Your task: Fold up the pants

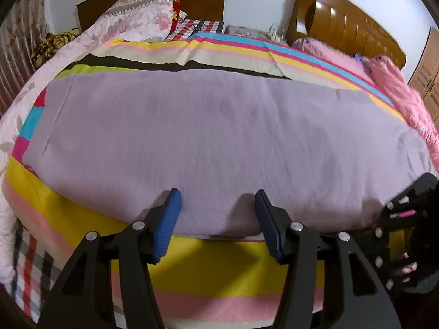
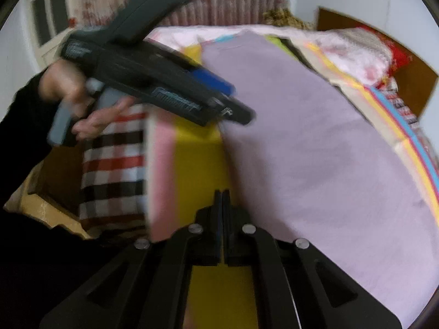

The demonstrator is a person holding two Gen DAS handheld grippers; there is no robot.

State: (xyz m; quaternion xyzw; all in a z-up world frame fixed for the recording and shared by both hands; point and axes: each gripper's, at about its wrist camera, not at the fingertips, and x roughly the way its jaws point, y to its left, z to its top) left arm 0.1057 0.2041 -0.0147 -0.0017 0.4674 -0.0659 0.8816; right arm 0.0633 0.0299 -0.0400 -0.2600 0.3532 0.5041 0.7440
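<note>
The lilac pants (image 1: 214, 142) lie flat and long across the striped bed sheet (image 1: 219, 257), folded lengthwise. My left gripper (image 1: 218, 200) is open, its blue pads just above the pants' near edge at the middle, holding nothing. In the right wrist view the pants (image 2: 315, 164) stretch away to the right. My right gripper (image 2: 222, 194) is shut with nothing between its pads, over the yellow stripe beside the pants' edge. The left gripper (image 2: 230, 101), held by a hand, shows there too, at the pants' edge. The right gripper's body shows blurred at the left wrist view's right edge (image 1: 406, 219).
A pink floral quilt (image 1: 131, 19) and red pillow lie at the bed's far left, a pink blanket (image 1: 397, 93) at the right. Wooden headboards (image 1: 345, 24) stand behind. A plaid cloth (image 2: 112, 170) hangs over the bed's near edge.
</note>
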